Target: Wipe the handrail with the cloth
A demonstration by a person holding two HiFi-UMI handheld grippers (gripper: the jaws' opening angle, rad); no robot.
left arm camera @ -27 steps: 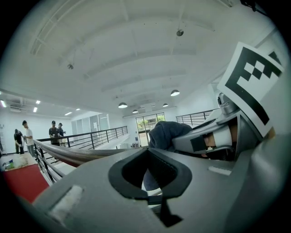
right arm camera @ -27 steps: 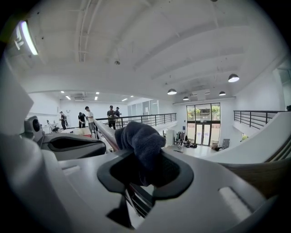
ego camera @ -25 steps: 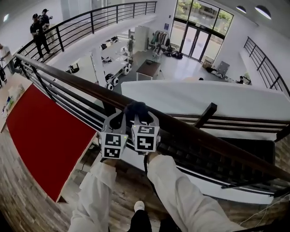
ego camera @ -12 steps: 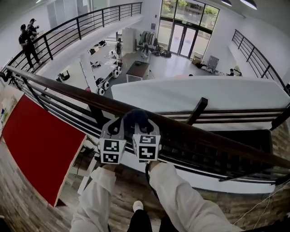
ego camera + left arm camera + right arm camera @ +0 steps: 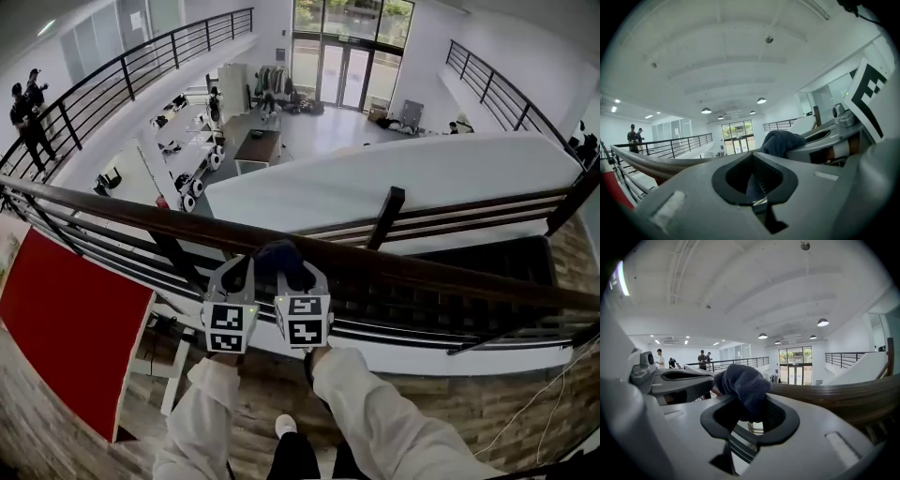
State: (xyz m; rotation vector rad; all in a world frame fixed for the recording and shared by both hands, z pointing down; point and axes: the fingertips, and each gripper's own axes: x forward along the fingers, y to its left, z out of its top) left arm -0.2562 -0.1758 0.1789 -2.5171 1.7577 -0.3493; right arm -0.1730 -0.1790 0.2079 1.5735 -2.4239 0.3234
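Note:
A dark brown wooden handrail (image 5: 441, 278) crosses the head view from upper left to right. A dark navy cloth (image 5: 281, 257) is bunched on top of it. My left gripper (image 5: 242, 269) and right gripper (image 5: 298, 269) sit side by side at the rail, each shut on the cloth. In the left gripper view the cloth (image 5: 780, 140) bulges at the right and a fold runs down between the jaws of the left gripper (image 5: 754, 178); the handrail (image 5: 647, 164) runs off to the left. In the right gripper view the cloth (image 5: 743, 385) fills the jaws of the right gripper (image 5: 750, 416), with the handrail (image 5: 834, 394) at the right.
Black metal rails (image 5: 103, 246) and a slanted post (image 5: 386, 214) stand below the handrail. Beyond is a drop to a lower floor with a white slab (image 5: 375, 187) and a red panel (image 5: 66, 328). Two people (image 5: 26, 108) stand on the far balcony. My shoe (image 5: 288, 427) is on wood flooring.
Both grippers and the cloth have slid to the right along the handrail, closer to the slanted post. The grip on the cloth is unchanged.

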